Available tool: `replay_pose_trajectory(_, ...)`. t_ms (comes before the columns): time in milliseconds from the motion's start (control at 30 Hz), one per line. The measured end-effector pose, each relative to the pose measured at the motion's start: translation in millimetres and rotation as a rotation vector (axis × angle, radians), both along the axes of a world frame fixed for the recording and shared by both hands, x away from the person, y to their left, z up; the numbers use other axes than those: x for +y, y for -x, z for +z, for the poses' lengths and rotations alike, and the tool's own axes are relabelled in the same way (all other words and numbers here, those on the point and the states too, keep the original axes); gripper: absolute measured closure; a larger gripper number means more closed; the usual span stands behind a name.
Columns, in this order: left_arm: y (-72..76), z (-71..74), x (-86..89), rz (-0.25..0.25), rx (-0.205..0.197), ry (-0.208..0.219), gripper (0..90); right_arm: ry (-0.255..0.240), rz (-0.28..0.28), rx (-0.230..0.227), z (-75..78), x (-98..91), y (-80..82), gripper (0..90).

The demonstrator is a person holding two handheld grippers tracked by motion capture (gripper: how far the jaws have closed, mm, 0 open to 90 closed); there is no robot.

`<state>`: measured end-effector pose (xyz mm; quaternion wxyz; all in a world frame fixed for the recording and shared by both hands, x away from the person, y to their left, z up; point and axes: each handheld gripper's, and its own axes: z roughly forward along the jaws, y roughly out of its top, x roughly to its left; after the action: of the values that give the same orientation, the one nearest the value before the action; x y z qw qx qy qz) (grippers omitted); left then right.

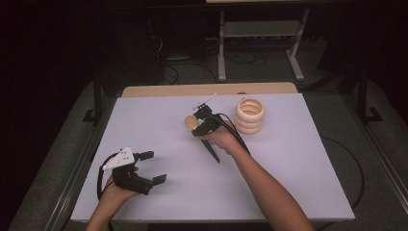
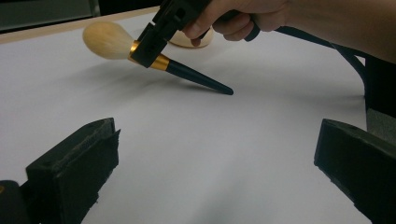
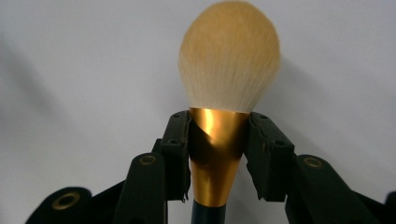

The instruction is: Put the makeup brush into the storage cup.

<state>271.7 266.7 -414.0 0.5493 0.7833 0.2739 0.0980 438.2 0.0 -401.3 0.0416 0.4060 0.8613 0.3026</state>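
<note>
The right hand-held gripper [image 1: 198, 126] sat in the high view over the middle of the white bench [image 1: 144, 125], its jaws closed on the gold ferrule of a makeup brush with a pale fluffy head and a tapered black handle [image 1: 210, 150]. The head poked out just beyond the jaws on the far side, and the handle slanted back and down under the hand, its tip at or just above the bench. A stack of pale wooden rings [image 1: 250, 115] stood near, off to that gripper's right. The left hand-held gripper [image 1: 148, 168] rested at the near left of the bench, jaws wide and empty, well apart from the brush.

In the left gripper view its own two jaws stood spread with bare bench between them. Ahead, the right hand-held gripper [image 2: 150, 46] clamped the brush [image 2: 196, 78] at the ferrule, the head tilted up and the handle's tip low toward the bench.

In the right gripper view the pads pressed both sides of the gold ferrule [image 3: 215, 154], with the head [image 3: 229, 56] straight ahead of the jaws.

To do this lift well, the grip probably needed to stay firm, since the smooth cone could slip. The hand would do best to rise until the tip cleared the bench, then carry steadily, minding the rings alongside.
</note>
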Motion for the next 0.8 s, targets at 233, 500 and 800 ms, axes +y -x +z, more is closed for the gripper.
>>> replay_pose_trajectory(233,0.0,-0.2,-0.2,0.001,0.002,0.003,0.0,-0.059,0.005,-0.025,7.3,-10.9,4.7,60.9)
replay_pose_trajectory(500,0.0,-0.4,0.0,0.004,0.002,0.000,0.0,-0.120,0.014,-0.074,17.7,-26.8,12.7,61.0)
replay_pose_trajectory(800,-0.4,-0.5,-0.1,0.000,-0.002,-0.001,0.0,-0.158,0.017,-0.117,25.6,-36.3,19.4,61.0)
